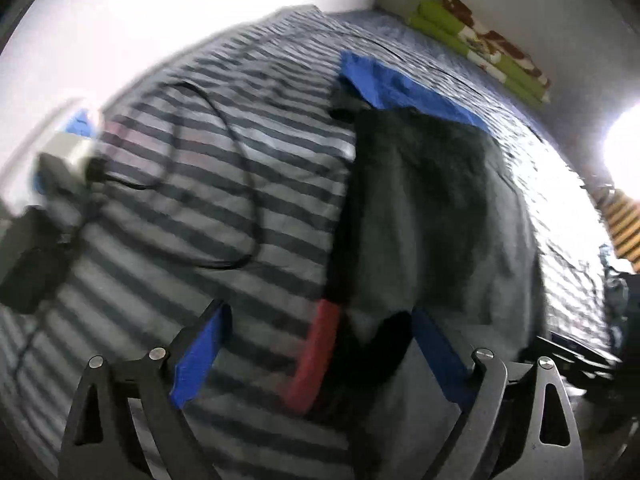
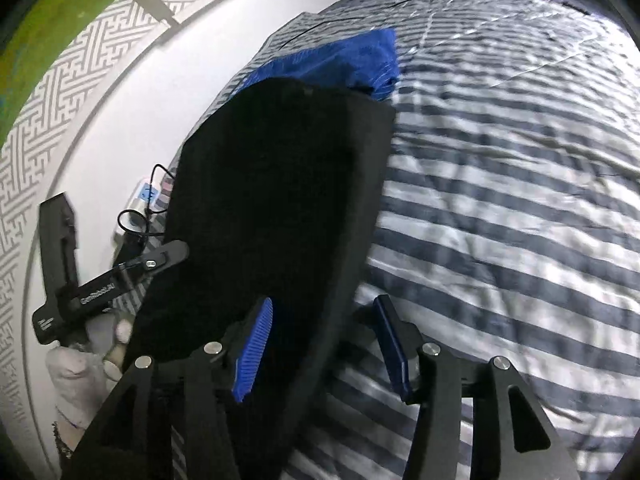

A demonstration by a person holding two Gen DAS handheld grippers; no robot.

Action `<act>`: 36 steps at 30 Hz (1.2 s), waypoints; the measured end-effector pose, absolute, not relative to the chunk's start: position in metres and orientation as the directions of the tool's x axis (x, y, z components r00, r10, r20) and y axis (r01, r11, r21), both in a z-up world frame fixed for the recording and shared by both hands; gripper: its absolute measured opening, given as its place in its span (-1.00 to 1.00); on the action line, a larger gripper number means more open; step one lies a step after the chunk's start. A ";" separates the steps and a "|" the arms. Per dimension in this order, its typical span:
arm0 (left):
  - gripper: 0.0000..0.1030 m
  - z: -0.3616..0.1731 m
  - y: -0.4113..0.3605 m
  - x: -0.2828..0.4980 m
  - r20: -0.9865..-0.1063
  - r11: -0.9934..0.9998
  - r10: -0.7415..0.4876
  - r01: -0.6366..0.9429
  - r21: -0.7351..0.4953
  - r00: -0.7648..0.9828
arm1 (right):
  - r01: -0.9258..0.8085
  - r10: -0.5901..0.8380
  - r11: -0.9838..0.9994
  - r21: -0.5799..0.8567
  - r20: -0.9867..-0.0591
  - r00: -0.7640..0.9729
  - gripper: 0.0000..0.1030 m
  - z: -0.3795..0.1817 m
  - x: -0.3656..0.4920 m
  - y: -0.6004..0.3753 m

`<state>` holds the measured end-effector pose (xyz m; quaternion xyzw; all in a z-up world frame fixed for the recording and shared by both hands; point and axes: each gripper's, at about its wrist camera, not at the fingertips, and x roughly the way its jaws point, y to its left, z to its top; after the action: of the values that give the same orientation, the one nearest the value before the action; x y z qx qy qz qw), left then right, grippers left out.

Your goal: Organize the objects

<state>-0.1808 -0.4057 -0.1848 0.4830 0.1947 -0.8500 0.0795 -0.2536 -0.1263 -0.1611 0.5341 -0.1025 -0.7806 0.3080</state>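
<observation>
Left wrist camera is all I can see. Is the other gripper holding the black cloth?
Observer: No. The right gripper is open. The black cloth has its edge running between the blue pads, unsqueezed.
Operator: Who's holding my gripper?
Observer: A gloved hand holds the left gripper, which is open beside the cloth's other edge.
Operator: What's the wall like?
Observer: The wall is white with a grey maze pattern.

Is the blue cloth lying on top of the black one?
No, in the right wrist view the black cloth lies over the near edge of the blue cloth on the striped bedspread.
</observation>
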 end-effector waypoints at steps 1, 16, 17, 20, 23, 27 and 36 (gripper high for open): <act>0.81 -0.185 -0.402 -0.184 -0.850 -0.915 0.062 0.310 -0.257 -0.522 | 0.377 -0.594 -0.786 0.490 -0.766 -0.244 -0.06 -0.161 -0.256 -0.130; -0.62 -0.165 -0.391 -0.195 -0.797 -0.888 0.134 0.286 -0.361 -0.589 | 0.368 -0.682 -0.724 0.584 -0.685 -0.256 -0.81 -0.147 -0.258 -0.127; -0.62 -0.162 -0.388 -0.192 -0.799 -0.895 0.123 0.282 -0.345 -0.589 | 0.384 -0.678 -0.727 0.569 -0.685 -0.268 -0.82 -0.141 -0.253 -0.128; -0.62 -0.165 -0.387 -0.191 -0.802 -0.897 0.134 0.272 -0.348 -0.582 | 0.413 -0.657 -0.742 0.528 -0.693 -0.296 -0.84 -0.130 -0.243 -0.129; -0.58 -0.165 -0.381 -0.189 -0.805 -0.909 0.125 0.258 -0.327 -0.580 | 0.408 -0.660 -0.741 0.533 -0.689 -0.299 -0.85 -0.127 -0.238 -0.121; 0.48 -0.173 -0.370 -0.193 -0.843 -0.951 0.016 0.253 -0.179 -0.537 | 0.393 -0.648 -0.748 0.534 -0.715 -0.262 -0.78 -0.137 -0.243 -0.123; -0.27 -0.186 -0.383 -0.199 -0.832 -0.911 0.119 0.274 -0.309 -0.542 | 0.359 -0.625 -0.763 0.537 -0.754 -0.201 -0.48 -0.162 -0.265 -0.126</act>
<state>-0.1987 -0.3826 -0.1862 0.4765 0.2062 -0.8534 0.0454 -0.2648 -0.1260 -0.1624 0.5440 -0.1224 -0.7653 0.3216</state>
